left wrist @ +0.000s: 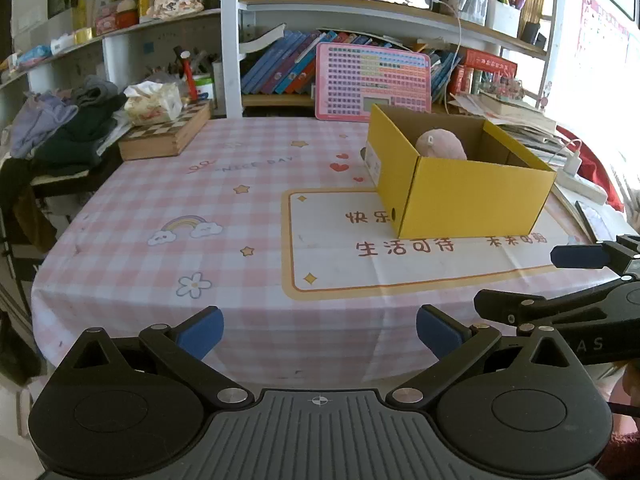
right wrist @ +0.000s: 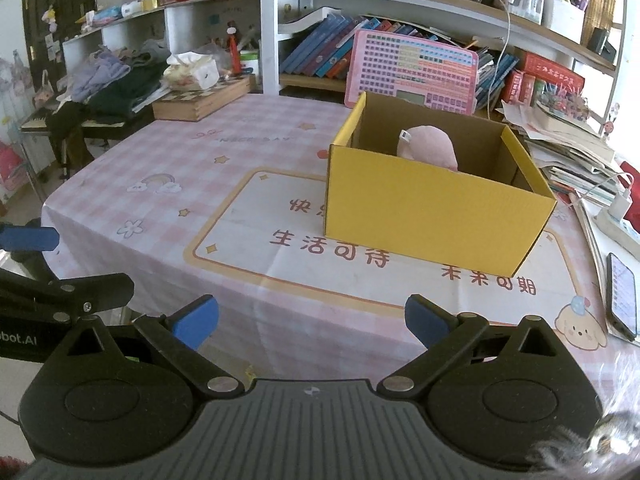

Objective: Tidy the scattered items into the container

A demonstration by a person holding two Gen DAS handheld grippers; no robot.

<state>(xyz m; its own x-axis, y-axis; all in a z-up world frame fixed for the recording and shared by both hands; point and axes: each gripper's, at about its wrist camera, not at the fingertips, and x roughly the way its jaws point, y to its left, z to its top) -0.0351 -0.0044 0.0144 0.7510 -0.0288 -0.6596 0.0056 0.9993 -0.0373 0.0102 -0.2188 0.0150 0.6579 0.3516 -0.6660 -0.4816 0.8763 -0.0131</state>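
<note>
Yellow box [right wrist: 436,220]: open-topped cardboard container on the checked tablecloth [left wrist: 168,208], standing partly on the cloth's cream printed panel; at about 1 o'clock from both grippers, well apart from each.
Pink plush [right wrist: 430,146]: inside the yellow box, only its rounded top showing above the near wall; a small white tag on its left side.
Left gripper [left wrist: 320,330]: nearest the lens in its own view, blue pads spread wide, nothing between them; it hangs over the near table edge, pointing across the cloth.
Right gripper [right wrist: 312,320]: jaws likewise wide, holding nothing; level with the near edge of the table. In the left view its black linkage and one blue pad come in at 3 o'clock.
Path to box: bare cloth lies between both grippers and the yellow box; nothing stands in the way.
Phone [right wrist: 622,296]: flat on the table at 3 o'clock in the right view, screen lit, right of the box and apart from it.
Power strip [right wrist: 618,224]: beyond the phone at 2 o'clock, white charger plugged in.
Chessboard case [left wrist: 166,132]: far left corner of the table, 11 o'clock, with a tissue pack [left wrist: 154,102] on top.
Clothes pile [left wrist: 60,120]: left of the case, off the table's edge.
Pink keyboard toy [left wrist: 372,82]: upright behind the box at 12 o'clock, leaning on the bookshelf [left wrist: 280,64].
Papers and books: a loose stack at far right, behind the box.
</note>
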